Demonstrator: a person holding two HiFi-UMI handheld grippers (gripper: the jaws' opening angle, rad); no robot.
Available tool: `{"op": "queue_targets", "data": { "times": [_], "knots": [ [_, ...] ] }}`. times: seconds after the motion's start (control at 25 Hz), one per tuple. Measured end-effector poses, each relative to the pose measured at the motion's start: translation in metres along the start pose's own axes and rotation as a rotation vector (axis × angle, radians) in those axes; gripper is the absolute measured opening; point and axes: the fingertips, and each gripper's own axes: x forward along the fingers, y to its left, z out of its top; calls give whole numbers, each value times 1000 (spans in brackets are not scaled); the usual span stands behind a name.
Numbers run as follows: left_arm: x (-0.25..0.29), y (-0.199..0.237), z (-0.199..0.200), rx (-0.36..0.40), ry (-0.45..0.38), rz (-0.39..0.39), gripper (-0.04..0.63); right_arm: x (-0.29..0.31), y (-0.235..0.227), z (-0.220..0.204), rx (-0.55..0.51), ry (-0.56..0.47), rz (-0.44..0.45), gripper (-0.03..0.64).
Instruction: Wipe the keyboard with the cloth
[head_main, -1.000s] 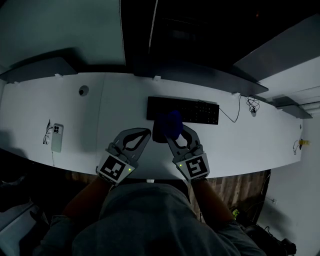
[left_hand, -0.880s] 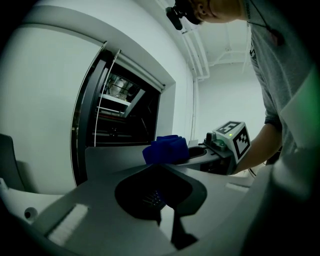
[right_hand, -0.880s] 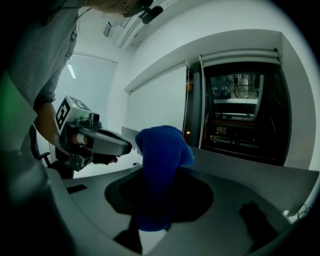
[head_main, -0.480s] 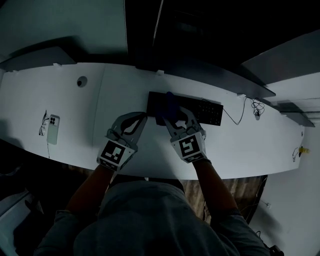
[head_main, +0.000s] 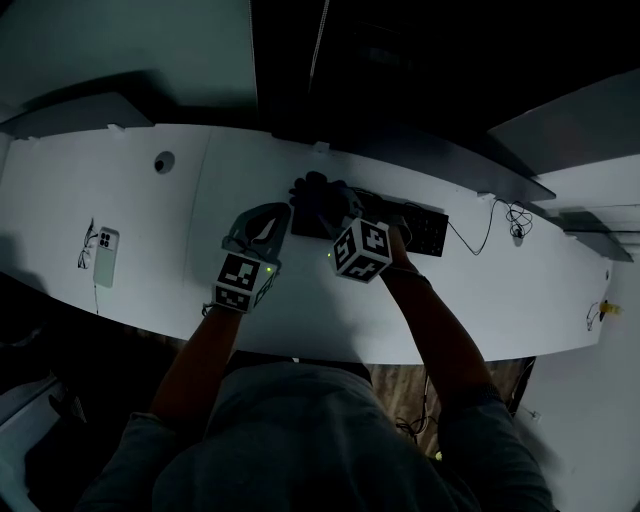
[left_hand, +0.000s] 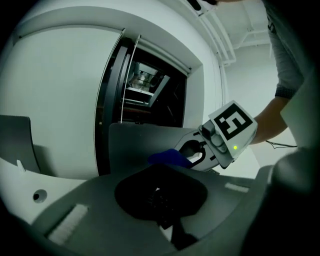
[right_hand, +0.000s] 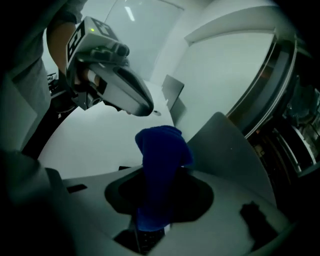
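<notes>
Cloth (right_hand: 160, 150): blue, pinched in right hand-held gripper (head_main: 325, 208), down on the 9 o'clock end of the keyboard (head_main: 415, 228), likely for wiping. Left hand-held gripper (head_main: 274, 214): pressed together, empty, held aside at cloth's 9 o'clock.

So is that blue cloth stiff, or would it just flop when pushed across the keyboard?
Probably floppy: the cloth bunches and folds over where the right gripper's jaws pinch it. Likely light too, since the bunch stands up from that one pinch. Its soft folds should mould over the keyboard rather than skid.
</notes>
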Motion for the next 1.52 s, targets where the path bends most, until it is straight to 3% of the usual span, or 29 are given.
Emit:
{"op": "queue_targets", "data": {
  "times": [0.28,0.64,0.8,1.16,1.52],
  "knots": [
    [35,22,-40,-92,132,51,9,53,12,-31,-138,151,164,130],
    [62,44,-88,-155,310,82,8,94,19,-35,-240,229,190,132],
    [66,45,-95,-170,337,84,9,108,31,-42,-275,258,201,130],
    [76,35,-103,-151,387,80,9,110,27,-50,-217,212,201,126],
    [79,23,-99,-155,391,82,9,104,29,-60,-234,215,204,126]
  ]
}}
